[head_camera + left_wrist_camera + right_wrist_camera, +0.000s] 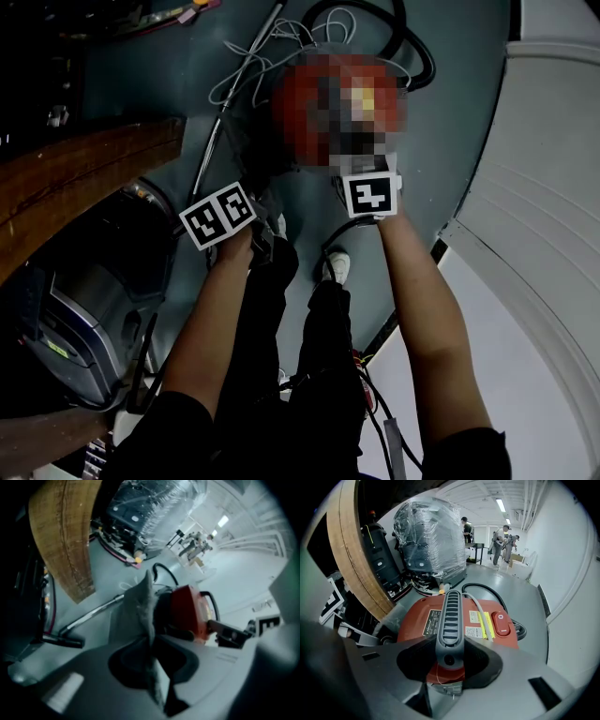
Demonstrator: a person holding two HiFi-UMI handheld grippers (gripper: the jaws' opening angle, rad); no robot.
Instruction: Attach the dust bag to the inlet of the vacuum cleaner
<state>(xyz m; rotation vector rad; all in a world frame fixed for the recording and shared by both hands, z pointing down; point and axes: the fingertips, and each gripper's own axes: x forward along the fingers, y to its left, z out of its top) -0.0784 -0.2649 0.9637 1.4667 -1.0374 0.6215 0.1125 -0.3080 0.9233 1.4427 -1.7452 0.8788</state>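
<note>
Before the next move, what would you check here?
1. Left tool grips dust bag: ok, cloth pinched between its jaws.
2. Right tool steadies vacuum cleaner: ok, jaws clamped on its black handle.
3. Inlet in sight: cannot tell, no view shows it.
4. Bag's opening faces the inlet: cannot tell.
5. Bag spread smooth: not ok, it looks crumpled.

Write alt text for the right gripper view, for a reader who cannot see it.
The right gripper has its jaws clamped on the black ribbed handle on top of a red vacuum cleaner that sits on a grey floor. A curved wooden tabletop edge runs along the left, and a plastic-wrapped machine stands behind the vacuum.
</note>
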